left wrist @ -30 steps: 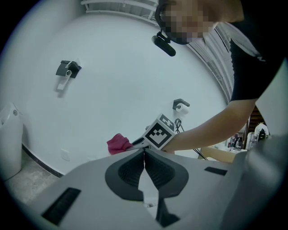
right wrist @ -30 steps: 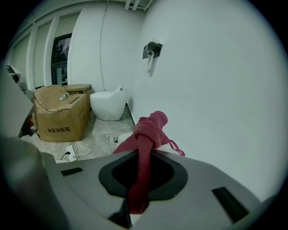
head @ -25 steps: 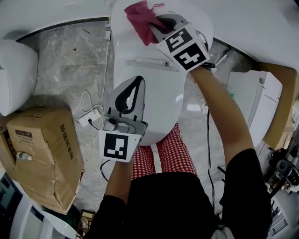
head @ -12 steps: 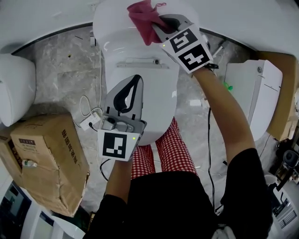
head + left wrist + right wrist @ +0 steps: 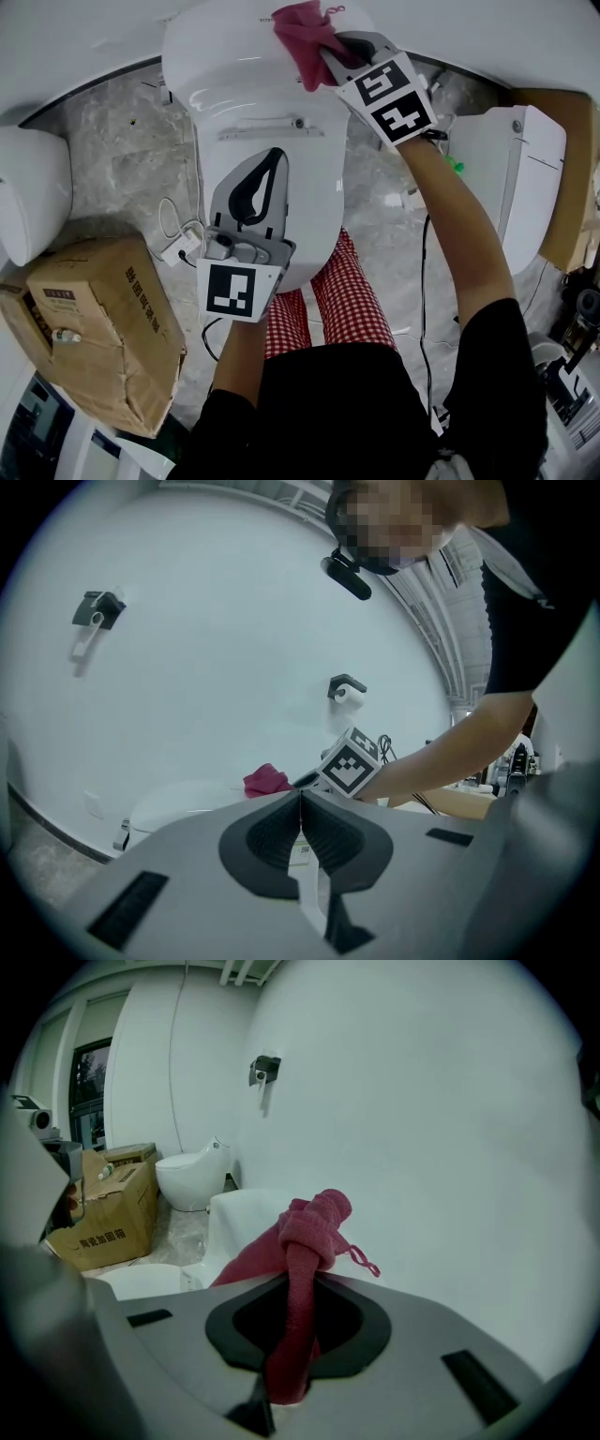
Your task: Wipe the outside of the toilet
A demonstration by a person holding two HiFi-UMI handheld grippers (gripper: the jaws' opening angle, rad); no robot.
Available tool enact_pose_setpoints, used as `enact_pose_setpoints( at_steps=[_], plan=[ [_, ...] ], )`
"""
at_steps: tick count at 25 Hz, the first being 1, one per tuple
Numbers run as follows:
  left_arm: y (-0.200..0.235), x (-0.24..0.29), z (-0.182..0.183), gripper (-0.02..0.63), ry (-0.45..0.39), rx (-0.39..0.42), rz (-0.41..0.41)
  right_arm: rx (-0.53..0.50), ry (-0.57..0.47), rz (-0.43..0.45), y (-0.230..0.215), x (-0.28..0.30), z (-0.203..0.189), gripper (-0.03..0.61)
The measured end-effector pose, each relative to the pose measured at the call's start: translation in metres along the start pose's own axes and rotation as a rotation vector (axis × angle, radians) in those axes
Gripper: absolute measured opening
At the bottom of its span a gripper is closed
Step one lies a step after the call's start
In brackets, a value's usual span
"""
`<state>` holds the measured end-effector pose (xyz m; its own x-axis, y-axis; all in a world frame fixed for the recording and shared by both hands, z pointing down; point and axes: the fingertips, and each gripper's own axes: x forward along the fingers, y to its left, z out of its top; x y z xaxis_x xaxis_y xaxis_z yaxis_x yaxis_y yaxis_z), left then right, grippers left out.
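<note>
Top centre of head view: right gripper (image 5: 330, 54) clamped on a pink cloth (image 5: 305, 37), cloth lying on the tank top of the white toilet (image 5: 211, 52). Mid-frame: left gripper (image 5: 273, 157) over the toilet lid, jaws together, nothing between. Lower left: cardboard box (image 5: 103, 328) on the floor.

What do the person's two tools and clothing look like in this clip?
Both the left tool and right tool are grey tapering shells with black ridged pads, each carrying a white cube with black square markers. The person wears a black short-sleeved top and red-and-white checked trousers.
</note>
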<state>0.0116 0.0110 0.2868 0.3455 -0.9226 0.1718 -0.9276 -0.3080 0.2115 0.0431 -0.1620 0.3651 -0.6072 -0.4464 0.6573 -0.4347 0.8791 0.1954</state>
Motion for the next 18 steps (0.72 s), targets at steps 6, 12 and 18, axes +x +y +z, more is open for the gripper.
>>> enact_pose_setpoints(
  at_steps=[6, 12, 18],
  plan=[
    [-0.008, 0.007, -0.002, 0.011, 0.004, 0.003, -0.009, 0.076, 0.018, -0.047, -0.022, -0.011, -0.027, 0.055],
    [-0.015, 0.013, -0.003, 0.011, 0.01, 0.01, -0.024, 0.124, 0.03, -0.094, -0.035, -0.019, -0.051, 0.055],
    [-0.015, 0.015, -0.004, 0.011, 0.017, 0.014, -0.026, 0.22, 0.018, -0.128, -0.044, -0.024, -0.068, 0.055]
  ],
)
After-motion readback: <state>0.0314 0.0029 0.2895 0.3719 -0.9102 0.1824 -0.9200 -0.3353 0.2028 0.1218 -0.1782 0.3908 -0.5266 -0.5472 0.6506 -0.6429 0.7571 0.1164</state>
